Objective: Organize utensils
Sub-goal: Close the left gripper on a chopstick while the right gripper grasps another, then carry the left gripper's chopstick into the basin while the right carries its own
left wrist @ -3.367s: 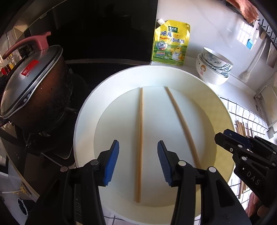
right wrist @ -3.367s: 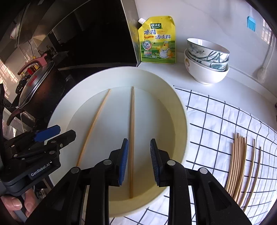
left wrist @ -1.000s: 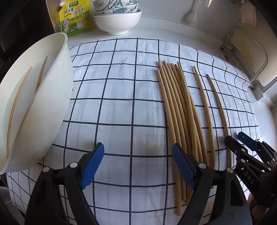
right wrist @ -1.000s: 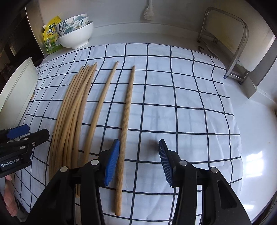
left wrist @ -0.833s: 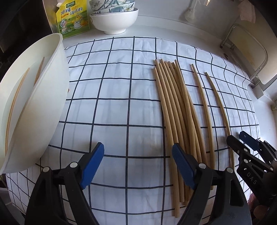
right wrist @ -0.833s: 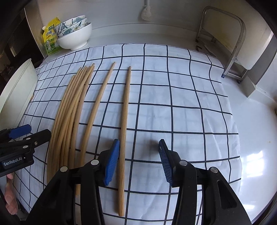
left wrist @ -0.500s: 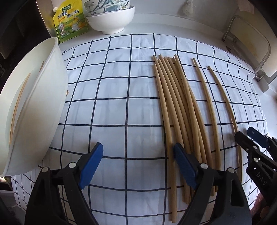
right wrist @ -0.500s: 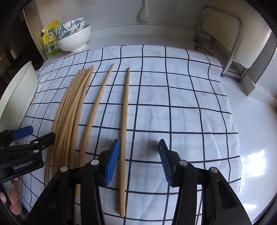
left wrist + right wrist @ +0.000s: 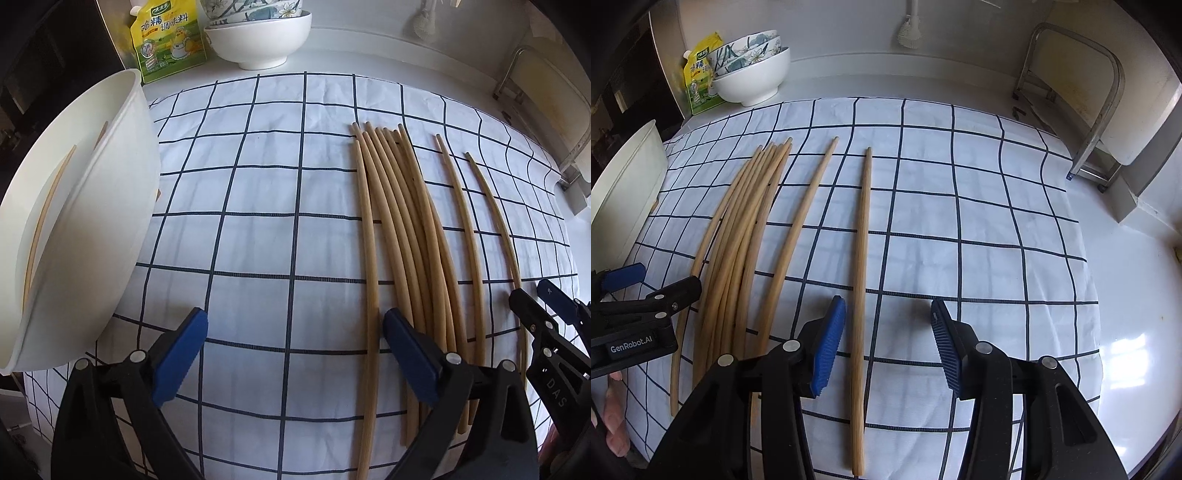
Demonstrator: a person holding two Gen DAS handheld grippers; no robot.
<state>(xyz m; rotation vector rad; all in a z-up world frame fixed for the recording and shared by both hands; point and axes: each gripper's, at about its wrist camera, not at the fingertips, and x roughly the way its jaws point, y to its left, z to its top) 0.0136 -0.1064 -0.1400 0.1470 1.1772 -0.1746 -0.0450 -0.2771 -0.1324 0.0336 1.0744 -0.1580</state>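
— Which step am I on, and what are the claws doing?

— I judge it the pick-up step; both claws hang over the checked cloth [image 9: 979, 206] with nothing in them; the left gripper [image 9: 295, 347] is spread wide, the right gripper [image 9: 888, 343] is parted too, pads bare.

— Where do the chopsticks lie?

— A bundle of chopsticks [image 9: 399, 229] lies near the middle of the cloth, running from its far edge toward its near edge; two singles lie toward the cloth's right edge; two more chopsticks rest inside the big white basin [image 9: 110, 206] at the cloth's left edge.

— And relative to each claw?

— In the right wrist view the rightmost chopstick [image 9: 862, 258] runs between my right fingers, close to the left pad, not touching it as far as I can tell; in the left wrist view the bundle's leftmost stick passes just inside my left claw's right pad, the rest run under or beyond that pad.

— What does the next move call for?

— I think: lower the right claw, centre it on the single stick, then close; the stick is thin and round, so it may roll away.
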